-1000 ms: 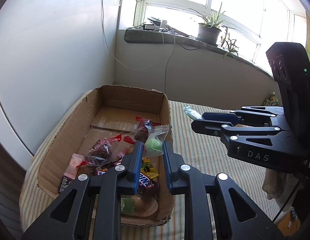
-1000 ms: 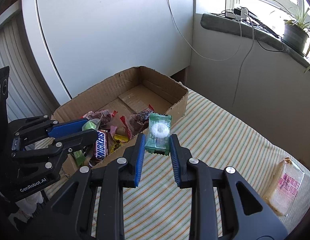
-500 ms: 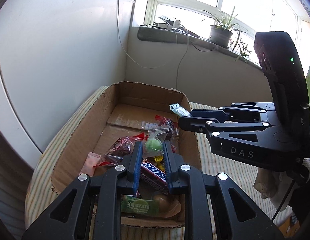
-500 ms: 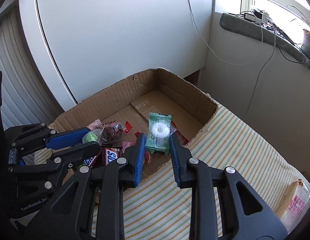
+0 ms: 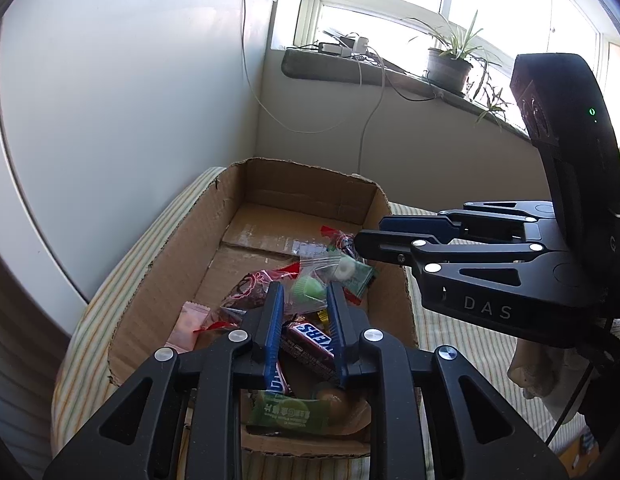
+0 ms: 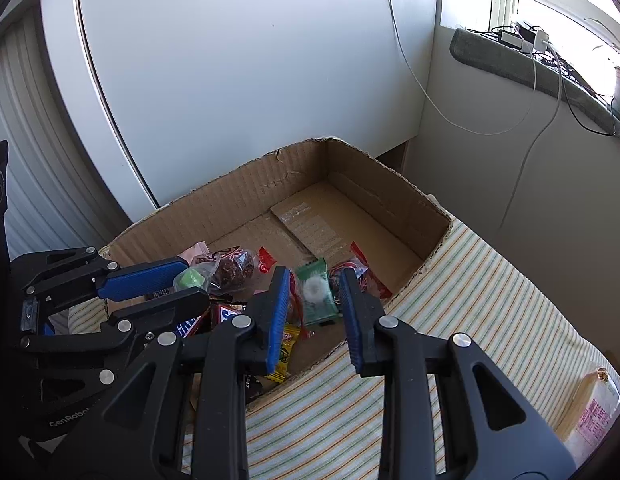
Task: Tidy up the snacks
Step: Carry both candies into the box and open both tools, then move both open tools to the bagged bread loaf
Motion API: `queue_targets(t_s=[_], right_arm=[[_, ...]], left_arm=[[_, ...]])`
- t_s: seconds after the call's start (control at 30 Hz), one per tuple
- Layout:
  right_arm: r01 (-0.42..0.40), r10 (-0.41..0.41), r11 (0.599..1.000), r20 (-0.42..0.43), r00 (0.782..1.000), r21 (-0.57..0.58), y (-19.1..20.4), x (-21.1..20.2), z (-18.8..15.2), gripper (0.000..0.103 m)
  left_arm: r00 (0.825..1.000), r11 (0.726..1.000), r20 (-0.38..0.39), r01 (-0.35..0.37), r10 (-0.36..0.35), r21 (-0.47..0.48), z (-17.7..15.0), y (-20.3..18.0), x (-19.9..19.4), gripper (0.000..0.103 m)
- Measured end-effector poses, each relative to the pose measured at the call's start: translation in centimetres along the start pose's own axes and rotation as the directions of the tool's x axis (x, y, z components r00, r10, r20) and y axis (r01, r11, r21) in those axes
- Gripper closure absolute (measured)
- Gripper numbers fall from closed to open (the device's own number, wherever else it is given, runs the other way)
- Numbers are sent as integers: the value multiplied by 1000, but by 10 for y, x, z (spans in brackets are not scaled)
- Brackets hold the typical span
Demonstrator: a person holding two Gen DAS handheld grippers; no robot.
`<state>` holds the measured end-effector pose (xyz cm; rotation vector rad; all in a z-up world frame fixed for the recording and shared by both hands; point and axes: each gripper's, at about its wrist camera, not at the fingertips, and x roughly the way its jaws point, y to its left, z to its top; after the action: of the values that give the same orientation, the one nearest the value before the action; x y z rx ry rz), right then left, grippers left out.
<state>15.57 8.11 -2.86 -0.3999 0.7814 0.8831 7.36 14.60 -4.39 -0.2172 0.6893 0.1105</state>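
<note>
Both moved in over the cardboard box (image 6: pixel 238 200) at the bench's (image 6: pixel 489 300) far edge. The right hand-held gripper (image 6: pixel 313 277), jaws narrow, has dropped its green mint packet (image 6: pixel 315 292) inside. The left hand-held gripper (image 5: pixel 304 286) just eased open, clear candy bag (image 5: pixel 310 289) between its jaws.

A lived-in room of a home, by its look a sunlit corner or enclosed balcony. Upper right of the left wrist view, a wide window (image 5: pixel 449 4) lets in bright daylight above a sill (image 5: pixel 349 70) bearing a potted plant (image 5: pixel 447 64) and a charger (image 5: pixel 345 46) with loose cables (image 5: pixel 369 112) trailing down the plain wall. A large white panel (image 6: pixel 238 60), like a cabinet or appliance side, fills the upper left of the right wrist view. Lower down, a striped cloth (image 6: pixel 481 300) covers the surface, and on it sits a torn cardboard box (image 6: pixel 381 184) of wrapped sweets (image 5: pixel 310 336), a household clutter.
</note>
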Motion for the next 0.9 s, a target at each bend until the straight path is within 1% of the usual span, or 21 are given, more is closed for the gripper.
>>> queue_targets(t_s=[0.03, 0.1, 0.17, 0.2, 0.27, 0.3, 0.33, 0.4, 0.43, 0.47, 0.53, 0.77, 0.9], right_arm=[[1, -1, 1000, 0, 1000, 1, 0, 0, 0, 75], [4, -4, 1000, 4, 1000, 5, -1, -2, -1, 68], [10, -10, 1000, 10, 1000, 7, -2, -4, -1, 60], [15, -15, 1000, 15, 1000, 8, -3, -5, -1, 56], [28, -28, 1000, 24, 999, 8, -4, -8, -1, 42], [32, -33, 999, 26, 999, 8, -4, -9, -1, 38], [37, -37, 999, 31, 999, 8, -5, -10, -1, 32], [49, -49, 999, 32, 998, 10, -5, -12, -1, 31], [52, -53, 999, 33, 998, 12, -6, -13, -1, 27], [55, -56, 998, 38, 998, 14, -6, -14, -1, 21], [58, -60, 998, 47, 997, 24, -8, -18, -2, 18], [69, -72, 996, 56, 996, 53, -16, -30, -7, 18], [71, -76, 994, 65, 995, 79, -25, -41, -14, 18]], left_arm=[[1000, 1000, 0, -2, 2, 0, 0, 0, 0, 82], [1000, 1000, 0, -10, 10, 0, 0, 0, 0, 78], [1000, 1000, 3, -14, 14, 0, 0, 0, -1, 69], [1000, 1000, 5, -14, 14, -1, 0, 0, -2, 66], [1000, 1000, 7, -19, 19, 3, 0, 0, -3, 57], [1000, 1000, 8, -21, 21, 2, 0, 0, -3, 56], [1000, 1000, 8, -20, 20, 1, 0, 0, -3, 54], [1000, 1000, 9, -23, 23, 1, 1, -1, -4, 48], [1000, 1000, 9, -25, 25, -1, 1, -1, -4, 44], [1000, 1000, 8, -26, 26, -4, 1, -1, -4, 41], [999, 999, 8, -32, 32, -6, 0, -1, -5, 39], [999, 999, 15, -43, 43, -5, -1, -6, -13, 32], [999, 999, 20, -47, 47, -8, -2, -12, -16, 30]])
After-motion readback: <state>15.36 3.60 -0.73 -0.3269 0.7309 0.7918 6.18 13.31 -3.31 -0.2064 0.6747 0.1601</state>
